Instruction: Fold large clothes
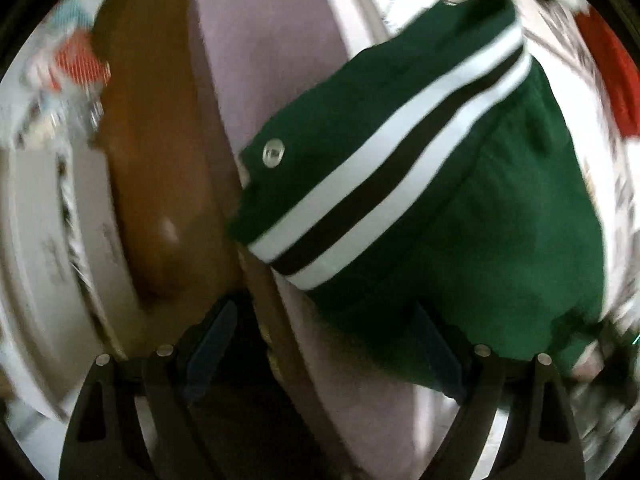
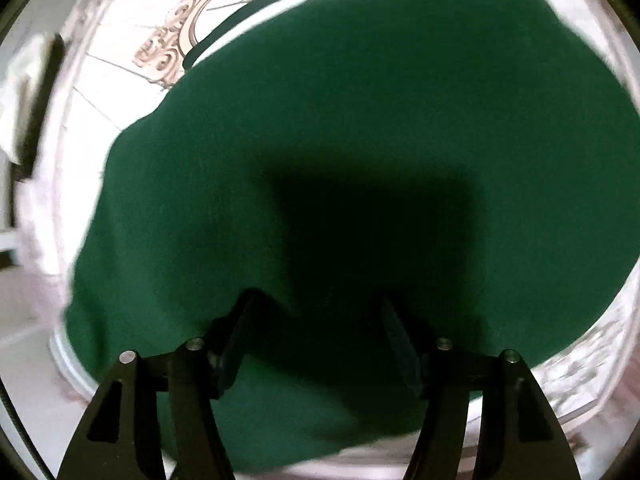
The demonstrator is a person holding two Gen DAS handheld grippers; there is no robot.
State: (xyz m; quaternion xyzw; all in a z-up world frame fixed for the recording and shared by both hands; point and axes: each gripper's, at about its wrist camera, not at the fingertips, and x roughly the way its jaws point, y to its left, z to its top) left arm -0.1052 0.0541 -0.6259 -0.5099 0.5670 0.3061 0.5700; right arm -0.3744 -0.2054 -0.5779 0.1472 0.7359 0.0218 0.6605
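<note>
A dark green garment (image 1: pixel 460 208) with a white and black striped band (image 1: pixel 384 168) and a small metal snap (image 1: pixel 273 153) lies on a pale pink surface (image 1: pixel 272 60). My left gripper (image 1: pixel 324 320) is open, its jaws wide apart over the garment's near edge and the surface's edge. In the right wrist view the green cloth (image 2: pixel 360 140) fills most of the frame and lies flat. My right gripper (image 2: pixel 316 312) is open just above it and casts a dark shadow on it. Neither gripper holds cloth.
A brown wooden edge (image 1: pixel 160 160) runs along the left of the pink surface. A white patterned cover (image 2: pixel 132 32) with an ornate beige motif lies under the garment. Something red (image 1: pixel 612 72) sits at the far right, and a red and teal item (image 1: pixel 76 60) at the far left.
</note>
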